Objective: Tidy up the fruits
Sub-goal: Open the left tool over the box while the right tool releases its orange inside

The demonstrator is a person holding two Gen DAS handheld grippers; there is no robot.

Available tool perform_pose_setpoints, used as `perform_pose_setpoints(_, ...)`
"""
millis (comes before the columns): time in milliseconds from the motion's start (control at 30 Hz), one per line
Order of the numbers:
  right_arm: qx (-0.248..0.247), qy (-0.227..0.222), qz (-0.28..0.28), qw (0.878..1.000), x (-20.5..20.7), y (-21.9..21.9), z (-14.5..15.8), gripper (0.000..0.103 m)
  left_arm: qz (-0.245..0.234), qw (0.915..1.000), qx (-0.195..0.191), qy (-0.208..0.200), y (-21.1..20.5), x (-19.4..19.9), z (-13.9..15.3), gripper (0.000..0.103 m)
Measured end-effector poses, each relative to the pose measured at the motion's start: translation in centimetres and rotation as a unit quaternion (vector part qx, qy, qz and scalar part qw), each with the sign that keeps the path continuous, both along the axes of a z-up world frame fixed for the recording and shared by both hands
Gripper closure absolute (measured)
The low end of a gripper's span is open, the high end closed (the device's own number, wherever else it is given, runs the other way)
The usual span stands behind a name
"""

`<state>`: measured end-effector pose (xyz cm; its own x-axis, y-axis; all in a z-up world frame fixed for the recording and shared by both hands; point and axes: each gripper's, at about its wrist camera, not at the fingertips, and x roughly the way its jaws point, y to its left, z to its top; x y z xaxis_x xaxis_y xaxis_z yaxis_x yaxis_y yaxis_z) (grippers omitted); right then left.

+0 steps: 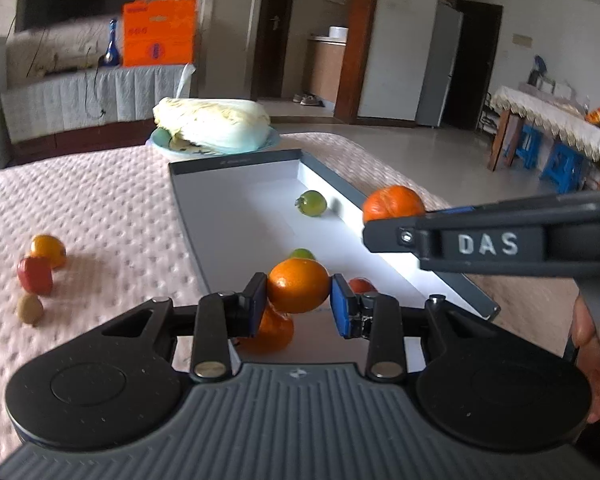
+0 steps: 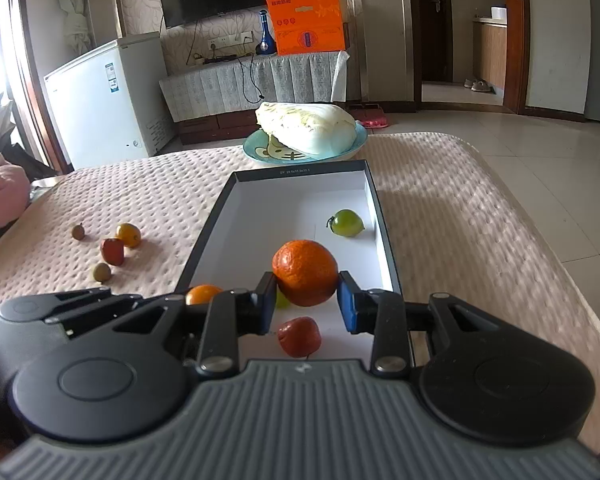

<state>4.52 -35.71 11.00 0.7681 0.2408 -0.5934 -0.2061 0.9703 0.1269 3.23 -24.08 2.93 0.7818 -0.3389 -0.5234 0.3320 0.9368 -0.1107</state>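
Observation:
My left gripper (image 1: 299,286) is shut on a smooth orange (image 1: 298,286), held over the near end of a white box with a dark rim (image 1: 236,158). My right gripper (image 2: 306,280) is shut on a darker, dimpled orange (image 2: 305,272) above the same box (image 2: 300,168). In the left wrist view that right gripper (image 1: 388,222) reaches in from the right over the box's rim. Inside the box lie a green fruit (image 2: 346,223), a red fruit (image 2: 300,336), a second green fruit (image 1: 302,254) and another orange fruit (image 1: 270,332).
On the pink dotted cloth left of the box lie a yellow-orange fruit (image 2: 129,235), a red fruit (image 2: 112,251) and two small brown fruits (image 2: 101,272). A cabbage (image 2: 308,128) on a blue plate (image 2: 256,148) stands just behind the box.

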Motion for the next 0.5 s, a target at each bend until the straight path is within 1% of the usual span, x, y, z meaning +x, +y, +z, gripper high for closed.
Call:
perform_pose_setpoints(133, 0.0, -0.001, 0.006, 1.0, 0.2, 0.3, 0.0, 0.067, -0.01, 0.9999, -0.002, -0.001, -0.1, 0.0, 0.0, 0.061)
perform_pose_setpoints(267, -0.005, -0.004, 0.015, 1.0, 0.5, 0.9, 0.0, 0.067, -0.015, 0.9999, -0.007, -0.003, -0.1, -0.3, 0.0, 0.044)
perform_pose_setpoints(367, -0.006, -0.005, 0.015, 1.0, 1.0, 1.1, -0.1, 0.066, -0.015, 0.9998, -0.012, -0.009, 0.1, -0.4, 0.3, 0.042)
perform_pose_setpoints(500, 0.007, -0.011, 0.0, 1.0, 1.6, 0.7, -0.1, 0.066, -0.009, 0.9998, -0.015, -0.01, 0.5, -0.5, 0.5, 0.041)
